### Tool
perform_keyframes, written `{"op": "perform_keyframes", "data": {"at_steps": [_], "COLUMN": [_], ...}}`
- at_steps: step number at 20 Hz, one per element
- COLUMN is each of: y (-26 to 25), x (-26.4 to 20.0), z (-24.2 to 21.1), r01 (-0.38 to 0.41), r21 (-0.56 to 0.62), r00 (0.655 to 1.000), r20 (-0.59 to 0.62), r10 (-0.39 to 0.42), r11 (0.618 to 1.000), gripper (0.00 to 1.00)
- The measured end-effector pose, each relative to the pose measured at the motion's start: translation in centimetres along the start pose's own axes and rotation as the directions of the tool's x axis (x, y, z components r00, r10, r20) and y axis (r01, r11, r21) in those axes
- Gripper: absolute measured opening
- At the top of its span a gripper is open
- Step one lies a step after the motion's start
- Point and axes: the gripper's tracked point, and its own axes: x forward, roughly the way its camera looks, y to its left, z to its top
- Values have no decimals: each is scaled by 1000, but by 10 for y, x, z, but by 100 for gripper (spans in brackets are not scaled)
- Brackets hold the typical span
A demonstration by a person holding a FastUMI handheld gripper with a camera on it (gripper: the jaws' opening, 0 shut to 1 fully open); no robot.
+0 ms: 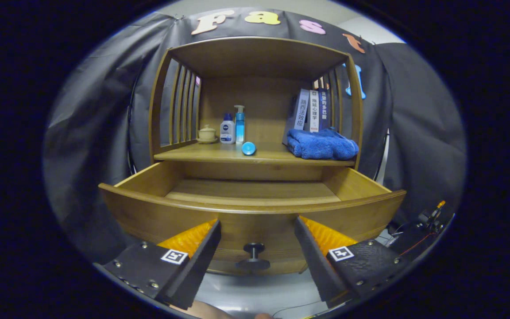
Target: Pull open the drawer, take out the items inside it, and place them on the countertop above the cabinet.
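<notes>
The drawer [255, 195] stands pulled well out of the wooden cabinet [255, 57], its floor bare as far as the front panel lets one see; the strip just behind that panel is hidden. The tool [257, 232] hangs released, its 2 fingers spread wide and grasping nothing, with the drawer's dark knob [254, 254] between them and touching neither.

On the worktop [219, 154] above the drawer lies a small blue round-ended item [249, 148], on its side near the front edge. It looks to be the thing taken from the drawer, though that is a guess. It reads as light, rigid, smooth plastic, likely to roll and to slip under a weak pinch; the safest hold would be across its body, fingers square to its length.

The drawer itself looks stiff solid wood, moderately heavy, and the knob is the only sensible place to take it: a narrow stem behind a wider cap, which should keep closed fingers from sliding off.

Further back stand a lidded cup on a saucer [206, 133], a white bottle with a dark blue label [227, 129] and a blue pump bottle [239, 125]. A folded blue towel [322, 144] lies in front of 3 upright books [310, 110]. The spines carry printed characters and the white bottle a logo, too small to make out with certainty.
</notes>
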Motion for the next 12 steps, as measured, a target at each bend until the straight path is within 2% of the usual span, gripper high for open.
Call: {"op": "perform_keyframes", "data": {"at_steps": [2,12], "y": [0,3], "x": [9,63], "z": [12,20], "r01": [-2,-4], "r21": [-3,-3], "r00": [1000,1000], "r20": [27,11], "r10": [2,4], "r11": [1000,1000], "gripper": [100,100]}}
